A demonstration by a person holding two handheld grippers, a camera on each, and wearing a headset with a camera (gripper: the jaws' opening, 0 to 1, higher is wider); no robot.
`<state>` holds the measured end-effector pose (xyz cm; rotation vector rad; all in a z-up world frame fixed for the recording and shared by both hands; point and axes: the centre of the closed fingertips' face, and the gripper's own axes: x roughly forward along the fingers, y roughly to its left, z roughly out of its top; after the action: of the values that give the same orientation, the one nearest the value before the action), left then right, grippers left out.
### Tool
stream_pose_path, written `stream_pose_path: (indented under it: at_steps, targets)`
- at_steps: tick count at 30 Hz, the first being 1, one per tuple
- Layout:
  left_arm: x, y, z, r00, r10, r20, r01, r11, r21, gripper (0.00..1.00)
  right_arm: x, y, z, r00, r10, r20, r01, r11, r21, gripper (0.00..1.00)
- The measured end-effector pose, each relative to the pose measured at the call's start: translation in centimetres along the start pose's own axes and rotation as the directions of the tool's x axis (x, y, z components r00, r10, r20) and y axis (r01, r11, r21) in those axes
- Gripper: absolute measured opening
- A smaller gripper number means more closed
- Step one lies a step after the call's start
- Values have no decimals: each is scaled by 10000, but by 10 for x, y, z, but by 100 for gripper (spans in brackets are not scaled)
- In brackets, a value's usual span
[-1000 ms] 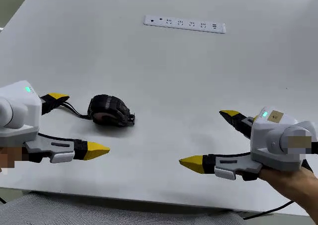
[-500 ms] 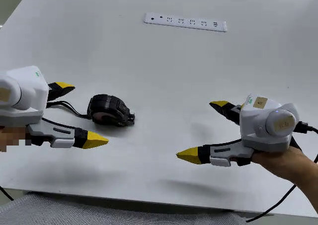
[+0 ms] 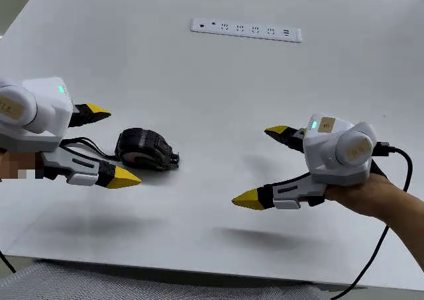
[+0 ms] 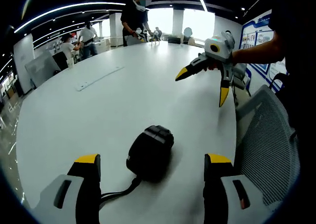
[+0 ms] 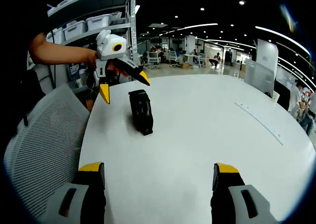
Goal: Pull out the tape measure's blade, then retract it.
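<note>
A black tape measure [image 3: 146, 150] lies on its side on the white table [image 3: 218, 88], with a black wrist cord trailing to the left. My left gripper [image 3: 112, 143] is open just left of it, one yellow-tipped finger [image 3: 122, 177] on each side of its near end, not touching. In the left gripper view the tape measure [image 4: 150, 151] sits between and a little ahead of the fingertips. My right gripper [image 3: 262, 164] hovers open well to the right, pointing left toward the tape measure [image 5: 141, 110].
A white power strip [image 3: 246, 30] lies at the back of the table. A grey mesh chair back [image 3: 159, 283] stands at the table's near edge. The right gripper's black cable [image 3: 391, 200] hangs off the right side.
My left gripper has come forward and right until its fingers flank the tape measure's near end. My right gripper has risen and moved left. The tape measure has not moved.
</note>
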<state>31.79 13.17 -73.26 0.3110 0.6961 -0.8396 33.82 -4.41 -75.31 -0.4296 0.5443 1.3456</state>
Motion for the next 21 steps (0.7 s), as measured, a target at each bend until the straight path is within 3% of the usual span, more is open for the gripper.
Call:
stream_pose_path:
  at_steps: [2, 11, 21]
  targets:
    - [2, 1, 0, 9999, -116, -118, 118, 9998, 168, 78, 4, -1, 4, 9999, 126, 89, -123, 9991, -417, 88]
    - [7, 2, -3, 9967, -546, -600, 602, 9936, 961, 64, 21, 1, 10, 9975, 698, 58, -687, 9914, -1113, 78]
    - [13, 4, -9, 9859, -992, -1347, 1220, 9775, 1724, 51, 39, 1, 23, 9931, 1155, 188, -1099, 9759, -1883, 63]
